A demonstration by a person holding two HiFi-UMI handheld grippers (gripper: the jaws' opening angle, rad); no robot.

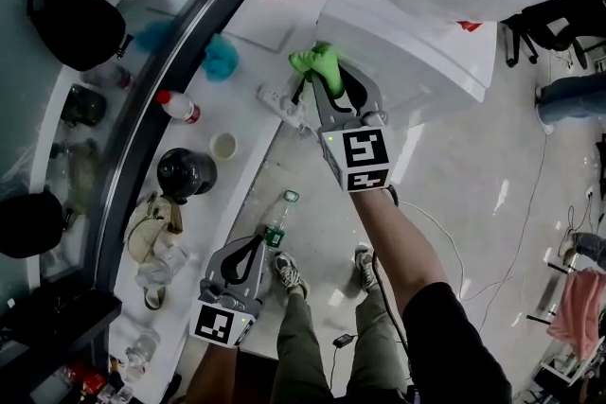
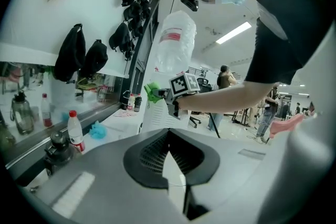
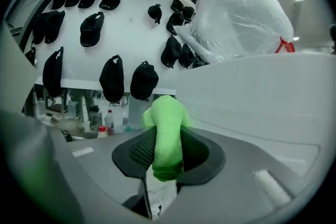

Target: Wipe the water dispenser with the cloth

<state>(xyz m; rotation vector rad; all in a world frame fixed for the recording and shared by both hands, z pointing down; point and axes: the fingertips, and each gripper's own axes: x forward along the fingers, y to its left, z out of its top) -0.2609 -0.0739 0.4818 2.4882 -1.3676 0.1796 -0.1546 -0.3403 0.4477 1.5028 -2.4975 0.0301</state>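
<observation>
My right gripper [image 1: 325, 82] is shut on a bright green cloth [image 1: 317, 63] and holds it against the left front corner of the white water dispenser [image 1: 426, 47]. In the right gripper view the cloth [image 3: 167, 134] sticks out between the jaws, and the dispenser's white side [image 3: 262, 97] fills the right. The dispenser's bottle, wrapped in a clear plastic bag [image 3: 241, 13], stands on top. My left gripper [image 1: 250, 246] hangs low by the counter's edge, shut with nothing in it. The left gripper view shows its closed jaws [image 2: 170, 139] and the cloth [image 2: 152, 91] beyond.
A white counter [image 1: 241, 123] left of the dispenser carries a red-capped bottle [image 1: 178, 106], a black jug [image 1: 186, 173], a blue cloth [image 1: 220, 57], a small cup [image 1: 223, 145] and a power strip [image 1: 284, 104]. A clear bottle [image 1: 276, 224] stands near the left gripper. Black caps [image 3: 113, 78] hang on the wall.
</observation>
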